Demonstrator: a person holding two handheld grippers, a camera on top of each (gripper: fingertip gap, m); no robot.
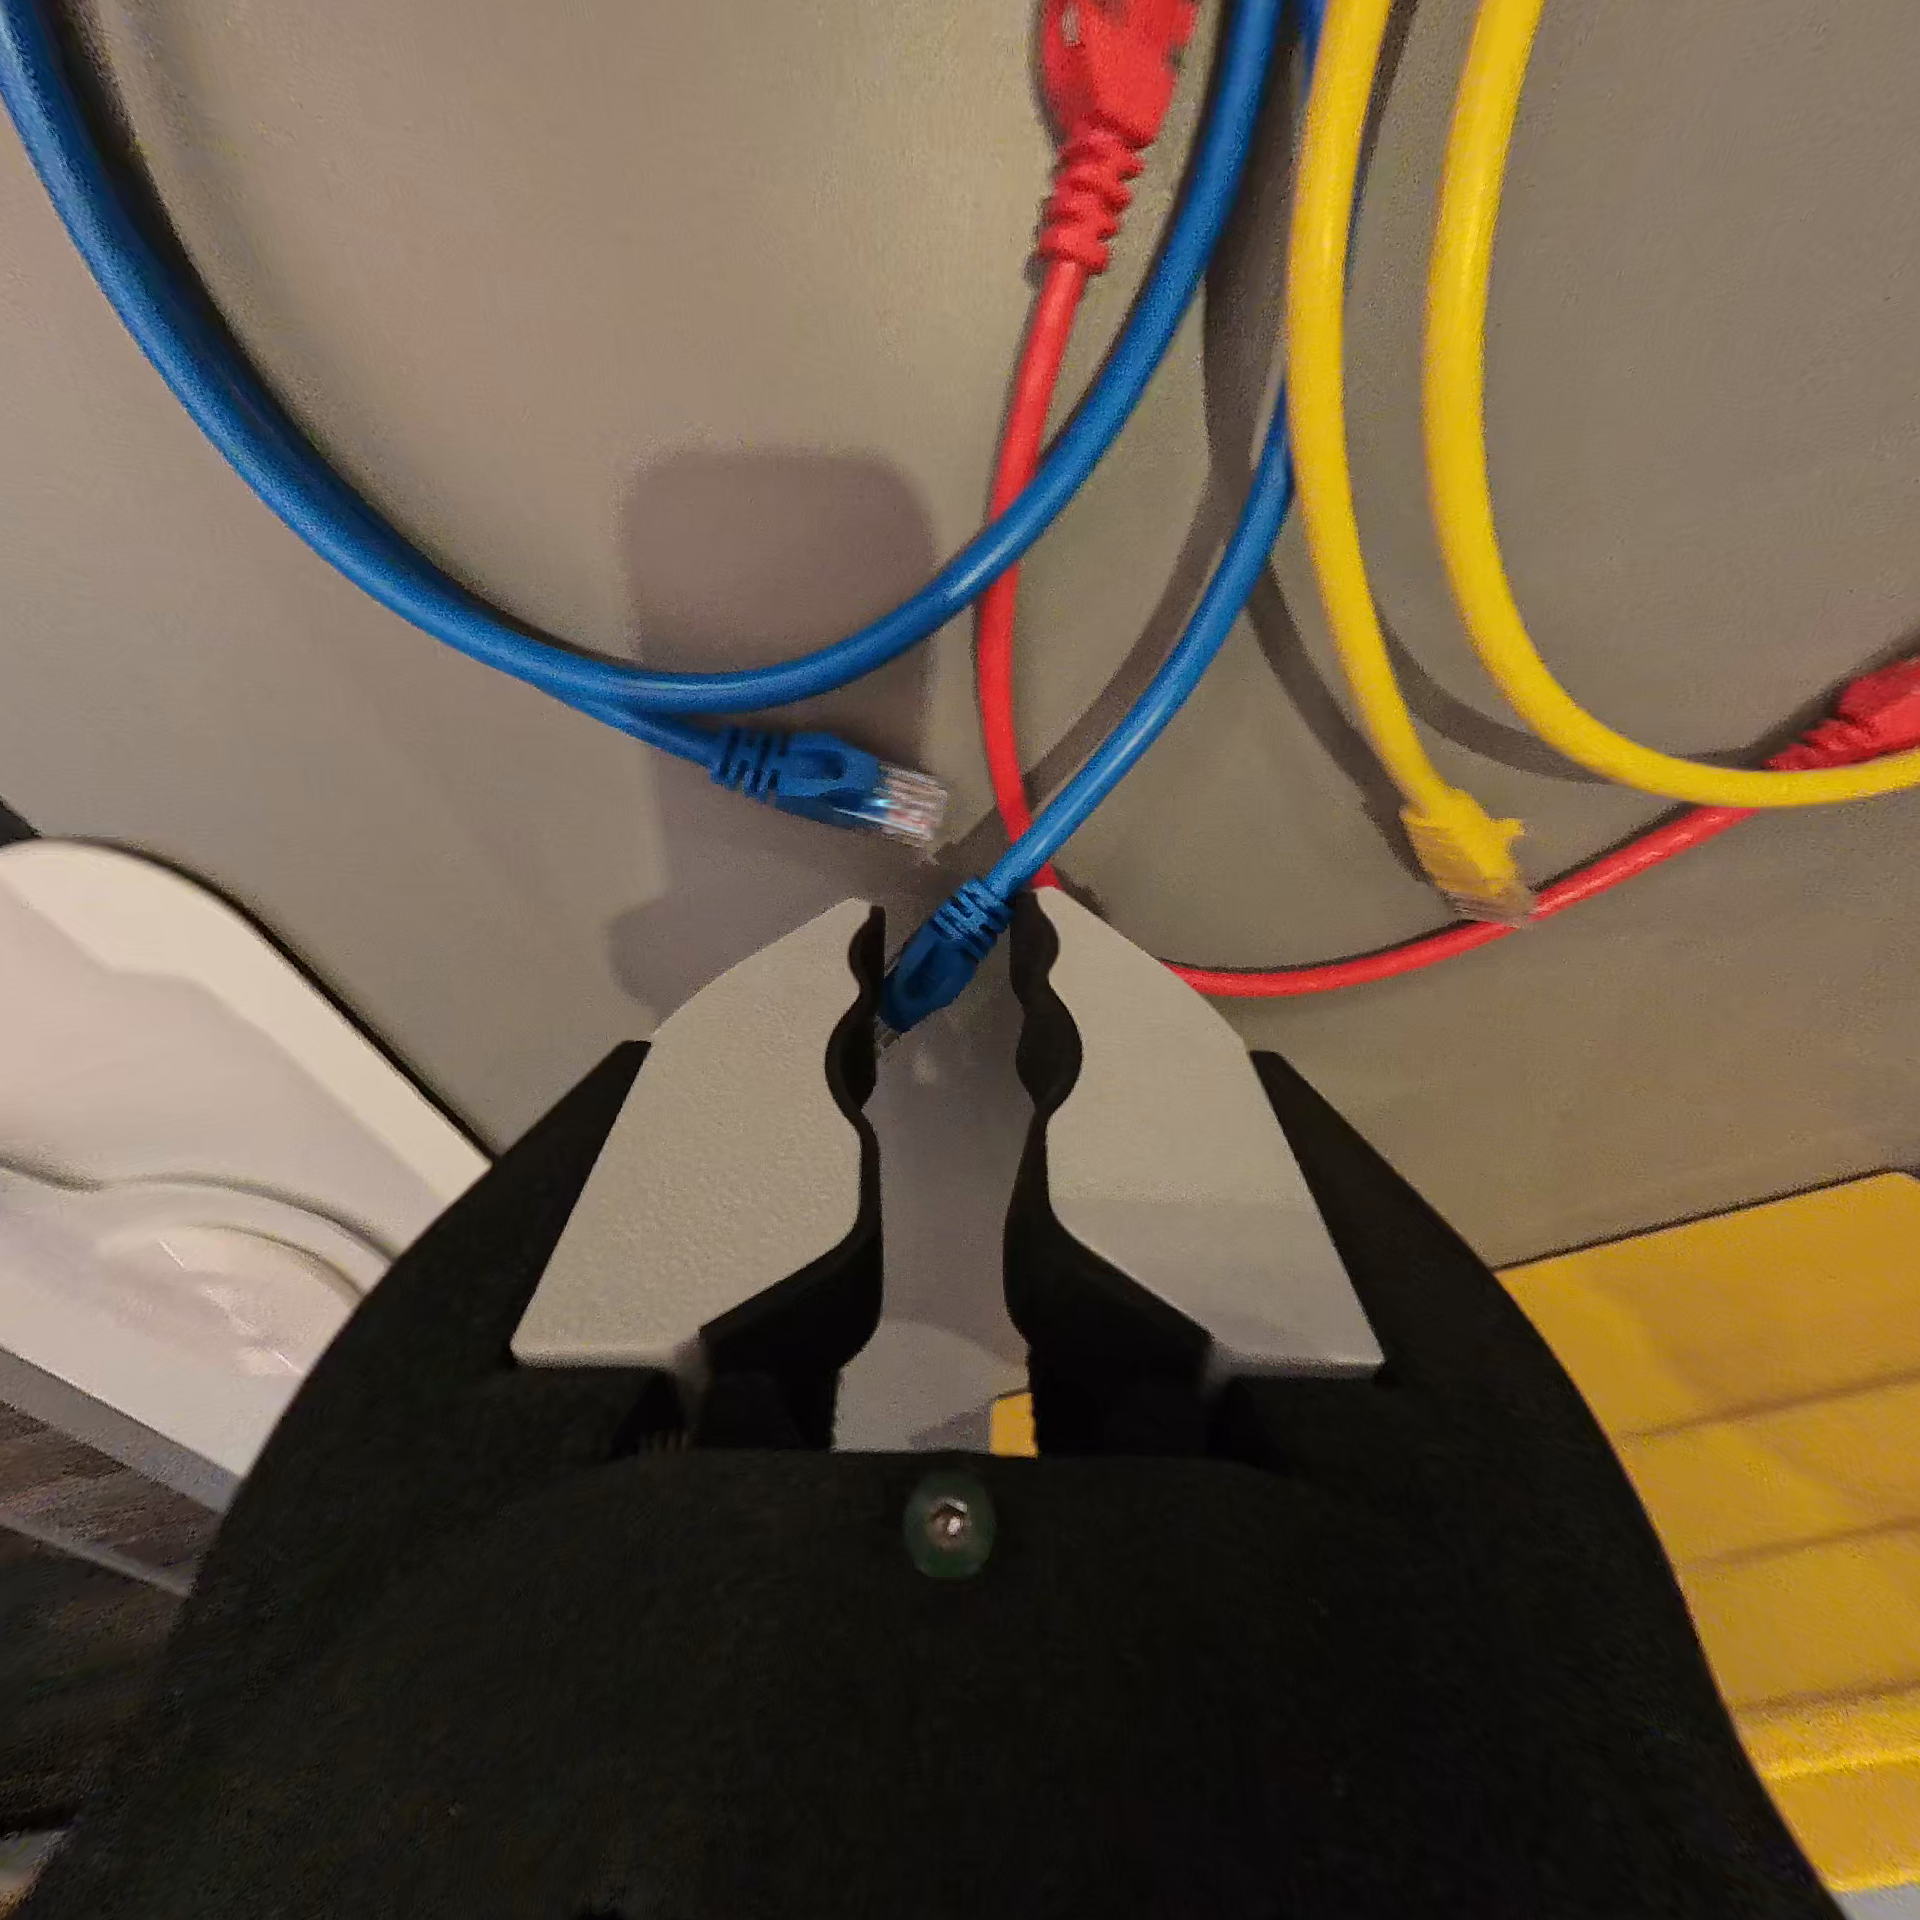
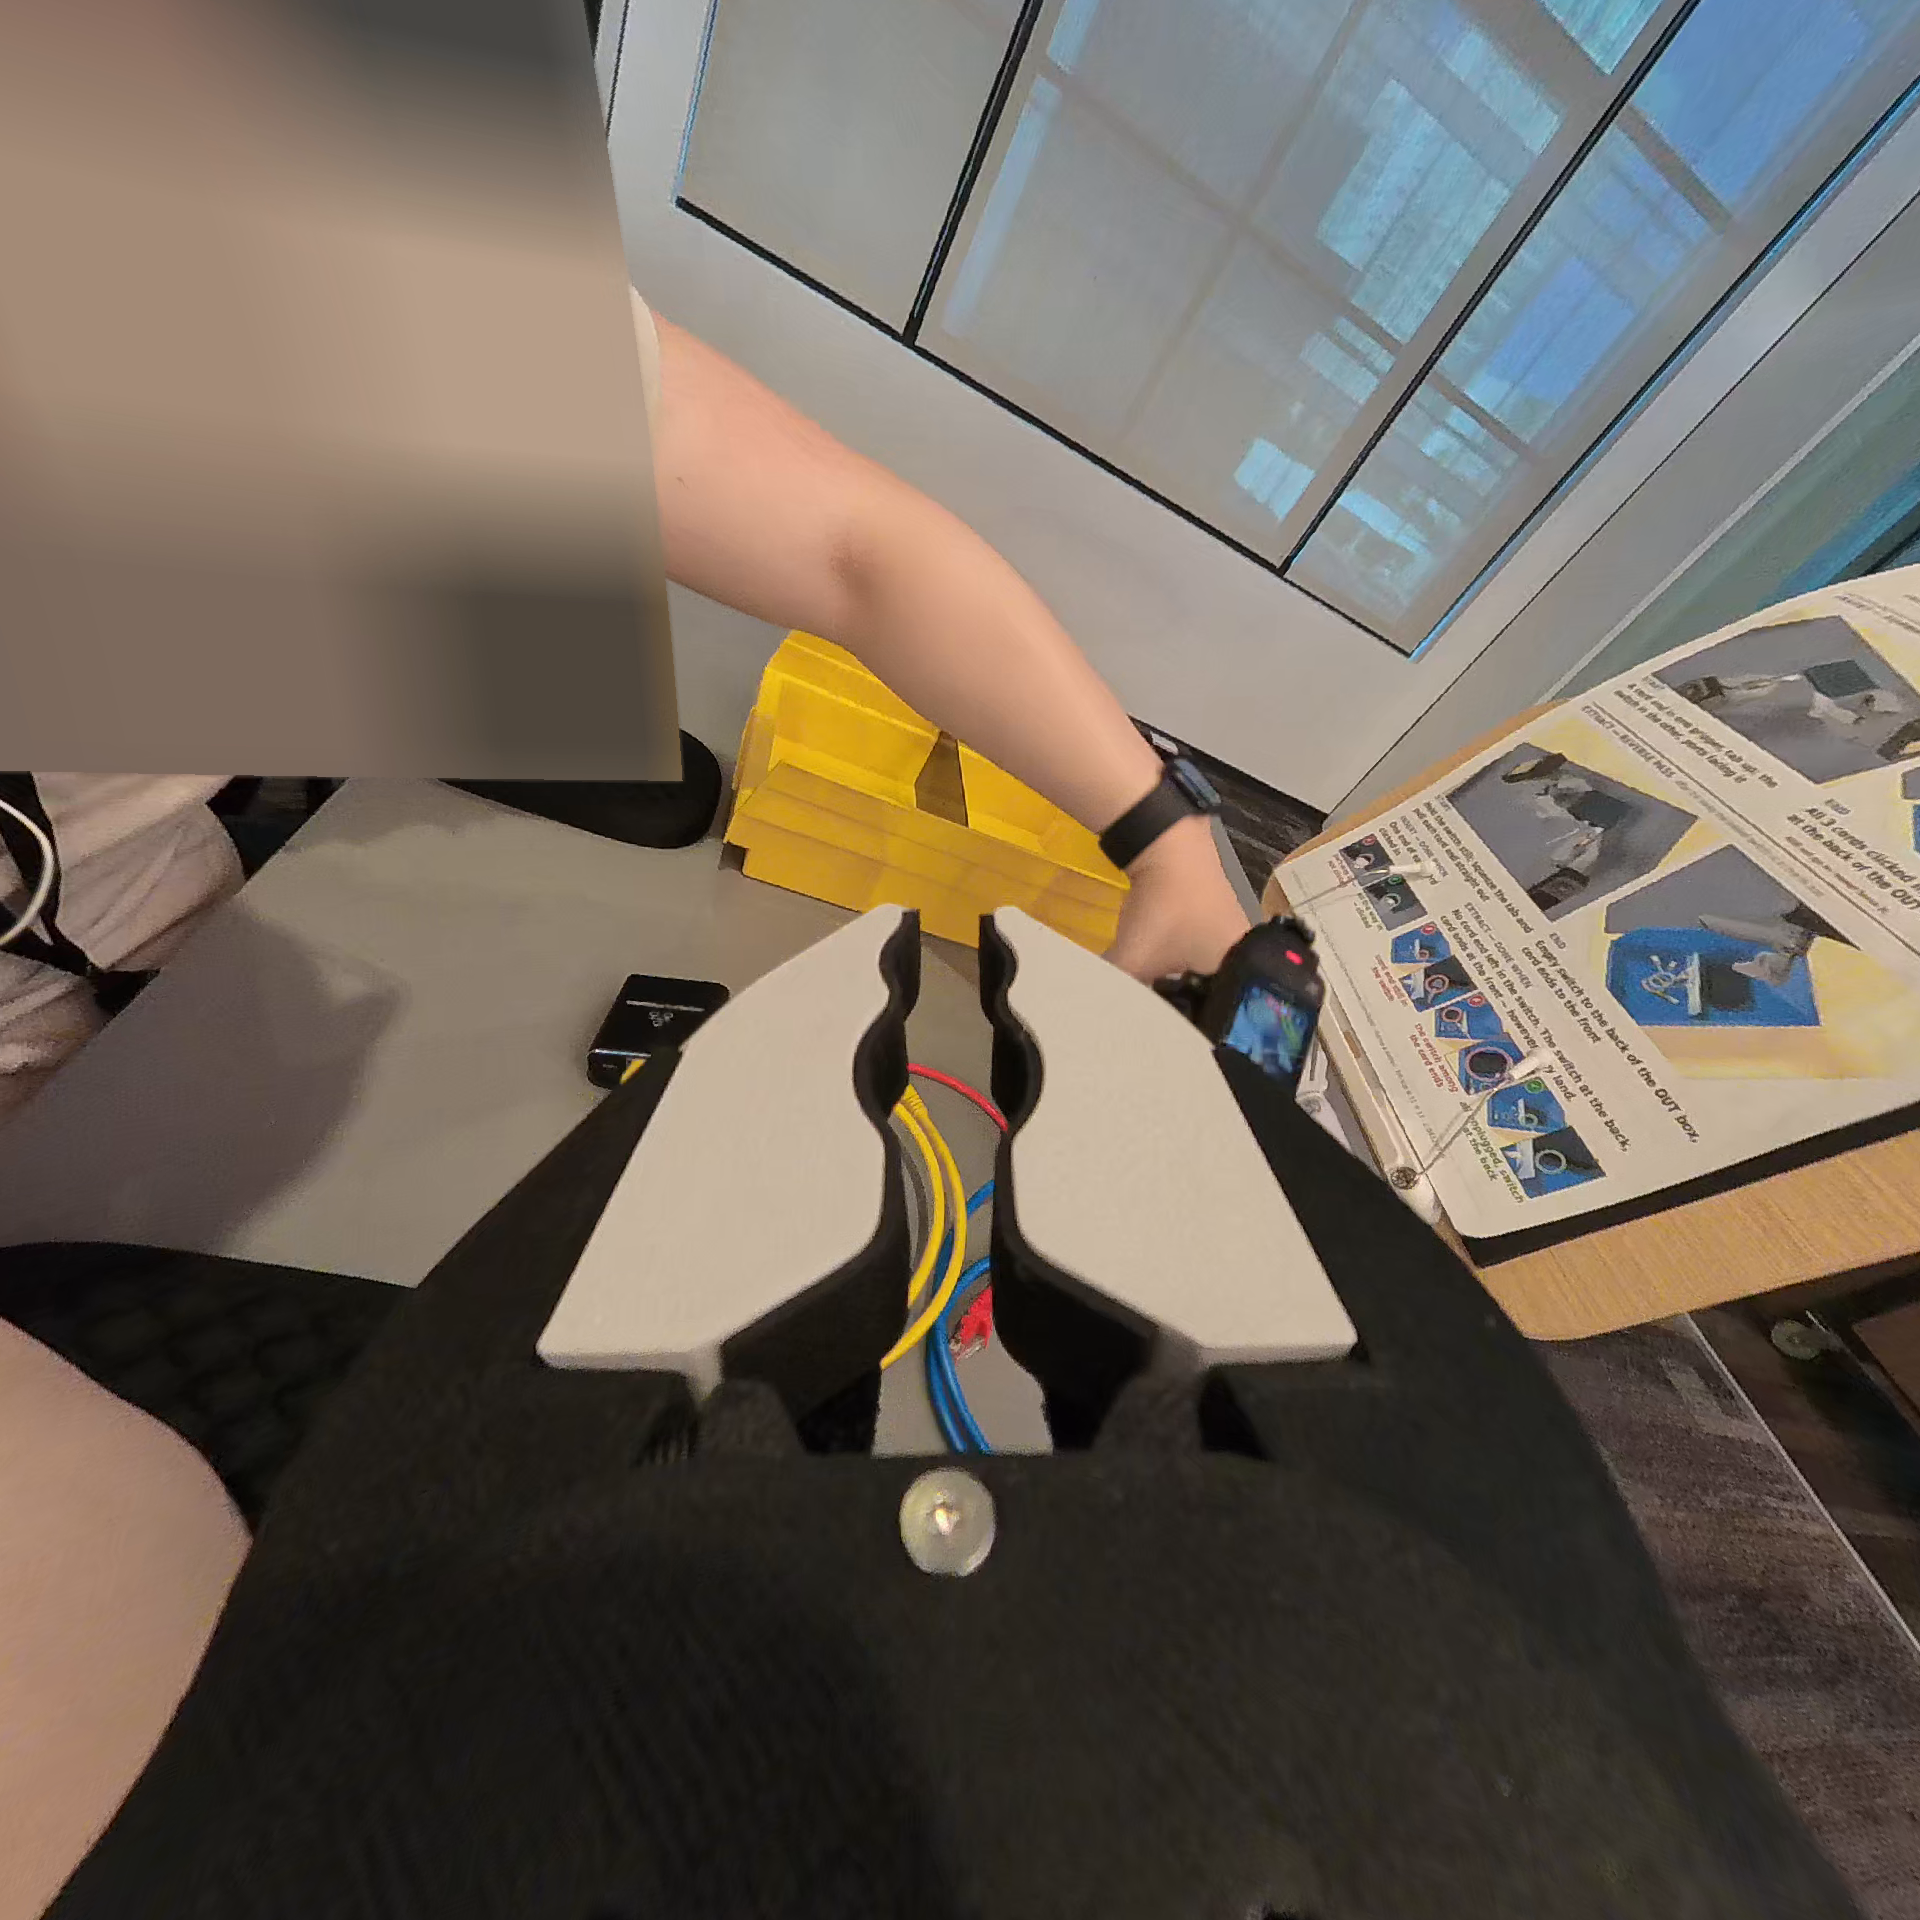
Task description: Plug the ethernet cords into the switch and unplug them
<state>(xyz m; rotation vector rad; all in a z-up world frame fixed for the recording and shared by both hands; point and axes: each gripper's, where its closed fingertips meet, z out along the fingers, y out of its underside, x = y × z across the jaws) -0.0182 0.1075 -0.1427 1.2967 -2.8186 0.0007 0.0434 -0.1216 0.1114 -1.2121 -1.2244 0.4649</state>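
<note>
The left gripper [image 1: 943, 961] is bracketing, not yet pinching, a blue plug [image 1: 928, 977] beside the red cord [image 1: 1000, 665], lining up its pickup.

Grey worktop [image 2: 436, 966] in front, pale wall [image 2: 1195, 582] behind with dark-framed windows [image 2: 1299, 260] showing blue light, wooden side table [image 2: 1714, 1247] to the right, dark patterned carpet floor [image 2: 1766, 1507] below.

Office-type room: grey desk [image 2: 416, 935], large glass partition [image 2: 1247, 312], carpet floor [image 2: 1714, 1507], instruction sheet [image 2: 1662, 935] on side table.
</note>
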